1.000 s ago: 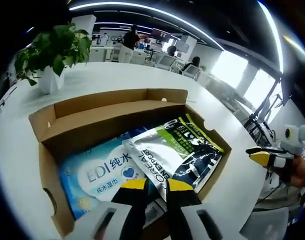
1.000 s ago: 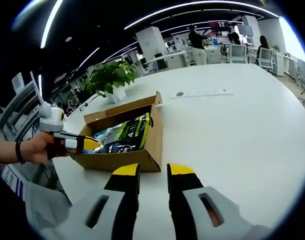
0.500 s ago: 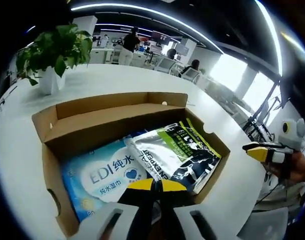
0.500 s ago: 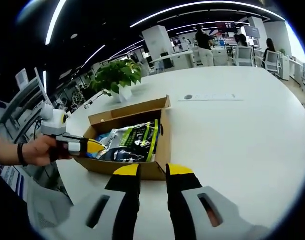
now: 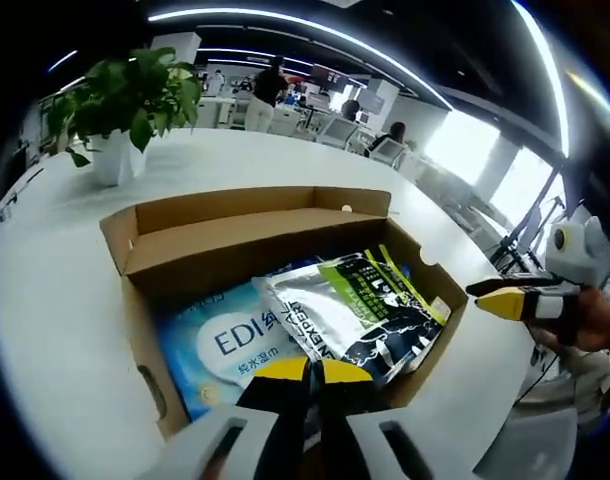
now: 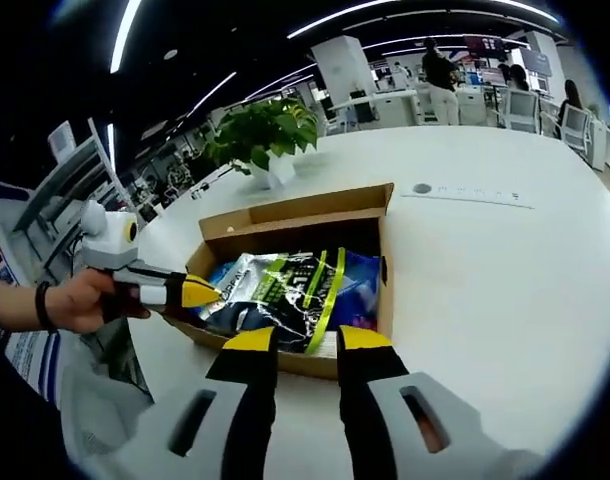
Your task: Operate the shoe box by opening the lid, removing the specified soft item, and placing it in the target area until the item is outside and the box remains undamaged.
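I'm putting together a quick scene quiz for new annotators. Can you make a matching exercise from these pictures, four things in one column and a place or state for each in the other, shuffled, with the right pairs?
Things:
1. shoe box
2. silver and green pouch
3. blue wipes pack
4. potted plant

Places or states:
A. lies flat in the box, partly under the other pack
B. stands on the white table, beyond the box
C. lid folded back, top open
D. rests on top, tilted, toward the box's right side in the left gripper view

Pairs: 1-C, 2-D, 3-A, 4-B
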`<state>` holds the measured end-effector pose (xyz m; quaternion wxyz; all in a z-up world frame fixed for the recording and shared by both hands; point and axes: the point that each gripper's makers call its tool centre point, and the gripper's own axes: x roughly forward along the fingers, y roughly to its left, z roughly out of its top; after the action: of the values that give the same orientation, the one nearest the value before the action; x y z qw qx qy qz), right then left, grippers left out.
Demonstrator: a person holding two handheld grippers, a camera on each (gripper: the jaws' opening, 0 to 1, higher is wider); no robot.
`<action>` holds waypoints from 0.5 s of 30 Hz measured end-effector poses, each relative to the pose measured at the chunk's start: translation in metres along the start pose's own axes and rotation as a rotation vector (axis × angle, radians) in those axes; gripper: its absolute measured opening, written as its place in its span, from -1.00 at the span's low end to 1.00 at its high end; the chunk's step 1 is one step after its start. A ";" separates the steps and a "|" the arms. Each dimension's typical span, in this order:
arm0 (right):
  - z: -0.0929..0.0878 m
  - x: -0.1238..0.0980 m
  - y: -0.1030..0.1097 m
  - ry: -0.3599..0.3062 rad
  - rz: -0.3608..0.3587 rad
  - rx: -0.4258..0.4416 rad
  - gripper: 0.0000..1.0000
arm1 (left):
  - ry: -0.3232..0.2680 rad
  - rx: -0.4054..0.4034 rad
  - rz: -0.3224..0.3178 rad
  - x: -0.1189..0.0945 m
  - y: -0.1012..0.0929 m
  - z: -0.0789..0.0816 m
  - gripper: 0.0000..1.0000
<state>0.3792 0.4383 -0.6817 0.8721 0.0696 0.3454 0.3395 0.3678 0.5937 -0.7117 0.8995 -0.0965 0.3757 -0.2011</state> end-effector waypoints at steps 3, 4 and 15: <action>0.000 0.009 -0.002 0.019 -0.009 0.016 -0.58 | 0.001 -0.002 0.003 -0.001 0.005 -0.002 -0.96; 0.001 0.012 0.000 0.020 -0.003 0.021 -0.57 | 0.001 -0.004 0.004 -0.002 0.006 -0.003 -0.96; -0.005 0.035 0.008 0.098 0.019 0.005 -0.53 | 0.005 -0.012 0.011 -0.005 0.014 -0.008 -0.96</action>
<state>0.3902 0.4659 -0.7024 0.8507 0.0584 0.3879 0.3498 0.3630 0.6080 -0.7189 0.8991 -0.0994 0.3798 -0.1939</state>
